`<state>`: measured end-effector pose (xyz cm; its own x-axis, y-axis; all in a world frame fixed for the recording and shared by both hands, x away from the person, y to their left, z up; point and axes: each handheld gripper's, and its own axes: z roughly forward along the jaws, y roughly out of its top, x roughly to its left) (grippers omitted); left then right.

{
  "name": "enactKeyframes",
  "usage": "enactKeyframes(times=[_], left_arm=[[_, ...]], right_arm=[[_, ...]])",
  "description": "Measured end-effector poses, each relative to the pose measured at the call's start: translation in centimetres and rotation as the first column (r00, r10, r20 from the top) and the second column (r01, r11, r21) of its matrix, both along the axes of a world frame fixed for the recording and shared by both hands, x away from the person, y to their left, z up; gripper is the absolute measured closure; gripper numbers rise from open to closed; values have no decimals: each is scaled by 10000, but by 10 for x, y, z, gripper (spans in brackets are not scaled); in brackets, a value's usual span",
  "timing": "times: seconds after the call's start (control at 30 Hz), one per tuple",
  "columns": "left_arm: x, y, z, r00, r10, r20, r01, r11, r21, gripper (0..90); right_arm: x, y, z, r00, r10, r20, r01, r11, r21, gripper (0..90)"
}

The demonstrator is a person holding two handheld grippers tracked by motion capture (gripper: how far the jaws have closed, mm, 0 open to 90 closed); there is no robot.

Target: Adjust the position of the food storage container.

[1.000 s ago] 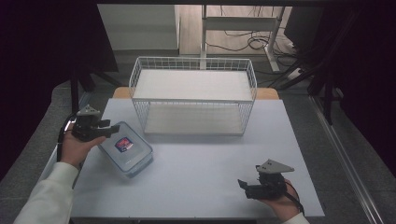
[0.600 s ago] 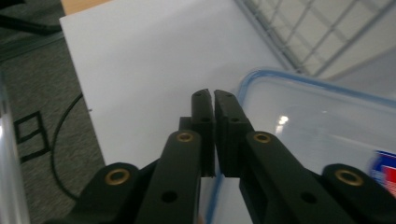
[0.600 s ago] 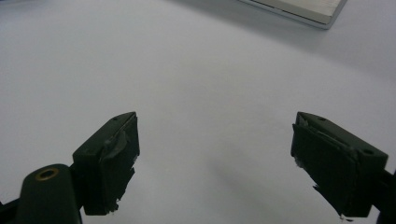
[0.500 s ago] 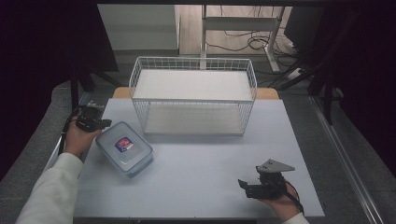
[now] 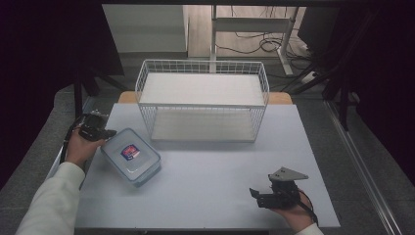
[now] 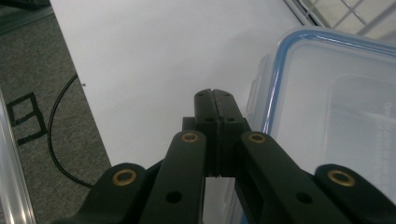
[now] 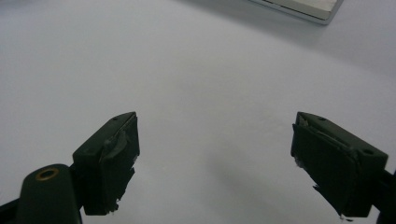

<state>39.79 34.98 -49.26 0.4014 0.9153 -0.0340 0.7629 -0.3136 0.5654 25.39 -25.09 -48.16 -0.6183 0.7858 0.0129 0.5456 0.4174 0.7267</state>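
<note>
Two hand-held grippers over a white table on grey carpet: left closed empty, right wide.

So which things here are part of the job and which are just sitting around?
In the job:
- lidded container
- left gripper, fingers shut beside the container
- wire basket, probably

Lying about:
- right gripper, open, idle
- floor cable

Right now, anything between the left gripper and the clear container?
Nothing visible. The left gripper, jaws shut, sits right beside the container's blue-edged lid at its side, with bare white table around the tips.
</note>
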Motion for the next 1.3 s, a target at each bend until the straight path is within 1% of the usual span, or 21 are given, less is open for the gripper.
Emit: enactKeyframes(times=[0.17,0.2,0.33,0.37,0.4,0.43,0.5,0.63,0.7,0.73,0.77,0.87,0.9,1.03,1.07,1.1,1.13,1.2,1.23,1.27,1.3], left_arm=[[-6,-6,0,9996,-260,-89,259,9995,-164,900],[-10,-9,0,9993,-353,-101,350,9990,-294,900],[-16,-16,0,9982,-582,-117,578,9978,-321,900],[-18,-18,0,9977,-674,-108,670,9971,-368,900],[-23,-22,0,9968,-791,-104,784,9956,-521,900],[-23,-22,0,9968,-791,-104,784,9956,-521,900],[-30,-29,-1,9953,-961,-120,950,9931,-684,900],[-36,-36,-1,9936,-1127,-103,1117,9910,-734,900],[-40,-41,-1,9915,-1302,-52,1294,9885,-780,900],[-44,-46,-1,9892,-1464,-1,1458,9853,-892,900],[-44,-46,-1,9892,-1464,-1,1458,9853,-892,900],[-52,-56,-1,9843,-1766,-15,1756,9799,-951,900],[-52,-56,-1,9843,-1766,-15,1756,9799,-951,900],[-58,-65,-1,9800,-1990,8,1982,9756,-946,900],[-61,-68,0,9786,-2043,254,2055,9767,-618,900],[-63,-69,1,9764,-2106,479,2134,9750,-627,900],[-65,-69,3,9761,-2069,659,2108,9758,-583,900],[-69,-69,11,9740,-2092,868,2160,9732,-790,900],[-69,-69,11,9740,-2092,868,2160,9732,-790,900],[-74,-68,19,9708,-2140,1082,2235,9710,-851,900],[-74,-68,19,9708,-2140,1082,2235,9710,-851,900]], right_arm=[[1,1,-1,10000,7,-19,-7,10000,-17,155],[1,1,-1,10000,6,-24,-6,10000,-25,155],[1,2,-1,10000,29,-20,-29,10000,-33,155],[0,2,-1,10000,24,-13,-24,10000,-36,155],[0,2,0,10000,11,-6,-11,10000,-36,155],[0,2,0,10000,11,-6,-11,10000,-36,155],[0,2,0,10000,20,-5,-20,10000,-44,155],[0,3,0,10000,32,7,-32,10000,-76,155],[0,3,0,10000,34,-10,-34,10000,-76,155],[0,3,0,10000,34,-16,-34,10000,-92,155],[0,3,0,10000,34,-16,-34,10000,-92,155],[0,3,-1,10000,31,-26,-32,10000,-95,155],[0,3,-1,10000,31,-26,-32,10000,-95,155],[0,3,-1,10000,42,-45,-42,9999,-109,155],[0,3,0,10000,45,-43,-46,9999,-111,155],[0,3,0,10000,43,-40,-44,9999,-109,155],[0,3,0,10000,39,-26,-39,9999,-100,155],[0,3,0,10000,30,-17,-30,9999,-101,155],[0,2,0,10000,21,-11,-21,9999,-99,155],[0,2,0,10000,19,-9,-19,9999,-105,155],[0,2,-1,10000,15,-10,-15,9999,-107,155]])
